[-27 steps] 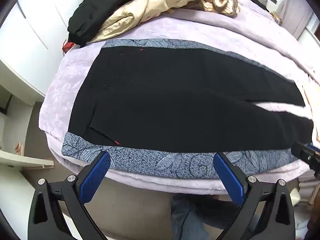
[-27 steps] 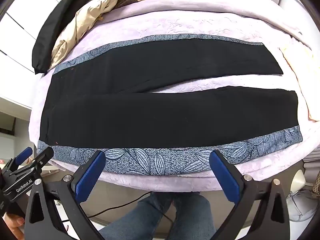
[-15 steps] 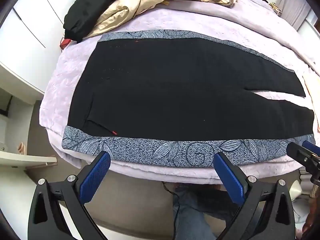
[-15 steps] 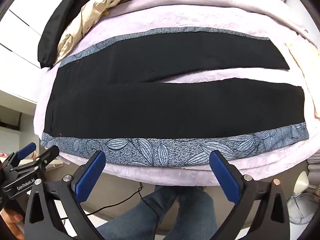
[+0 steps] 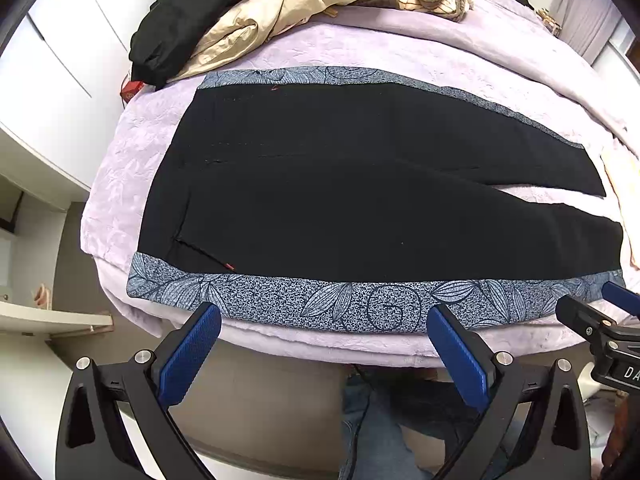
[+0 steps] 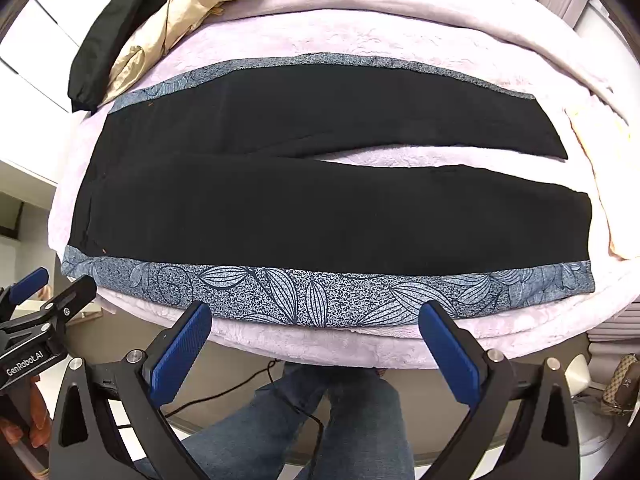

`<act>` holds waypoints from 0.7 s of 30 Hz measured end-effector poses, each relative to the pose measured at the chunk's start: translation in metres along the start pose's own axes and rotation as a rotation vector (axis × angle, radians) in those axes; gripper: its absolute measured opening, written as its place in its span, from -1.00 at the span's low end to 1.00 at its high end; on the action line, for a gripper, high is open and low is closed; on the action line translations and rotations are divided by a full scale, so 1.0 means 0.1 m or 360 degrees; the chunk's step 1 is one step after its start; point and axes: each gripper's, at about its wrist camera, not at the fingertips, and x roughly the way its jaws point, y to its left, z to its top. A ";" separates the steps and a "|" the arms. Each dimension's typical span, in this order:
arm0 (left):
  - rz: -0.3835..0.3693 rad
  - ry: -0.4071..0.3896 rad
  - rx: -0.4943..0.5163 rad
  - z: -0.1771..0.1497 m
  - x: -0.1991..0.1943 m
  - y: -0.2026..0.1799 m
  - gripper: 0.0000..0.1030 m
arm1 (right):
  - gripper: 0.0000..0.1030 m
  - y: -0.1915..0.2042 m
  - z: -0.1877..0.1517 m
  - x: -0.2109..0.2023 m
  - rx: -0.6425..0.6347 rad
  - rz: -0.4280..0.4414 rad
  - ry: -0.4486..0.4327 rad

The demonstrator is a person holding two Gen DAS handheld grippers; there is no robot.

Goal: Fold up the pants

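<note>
Pants (image 5: 360, 200) lie spread flat across the middle of the frame on a lilac bed (image 5: 400, 52), black with a blue leaf-print band along each outer edge, waist toward the left and the two legs parting toward the right. At the bottom of the left wrist view the left claw (image 5: 324, 350) stands wide apart, its blue pads (image 5: 188, 354) just short of the near printed band, touching nothing so far as the angle shows. At the bottom of the right wrist view the right claw (image 6: 314, 346) is likewise spread wide and holds nothing, hanging over the bed's near edge. Black and beige clothes (image 5: 248, 16) are heaped in the upper left of the frame.
</note>
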 end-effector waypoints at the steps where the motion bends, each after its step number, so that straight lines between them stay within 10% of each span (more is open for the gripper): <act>1: 0.0007 -0.0005 0.0007 0.00 -0.01 -0.01 1.00 | 1.00 0.01 -0.01 0.00 -0.0007 -0.0008 0.0000; 21: 0.0072 -0.0071 0.0040 0.03 -0.08 0.03 1.00 | 1.00 0.12 0.03 -0.03 -0.0058 -0.0060 -0.0011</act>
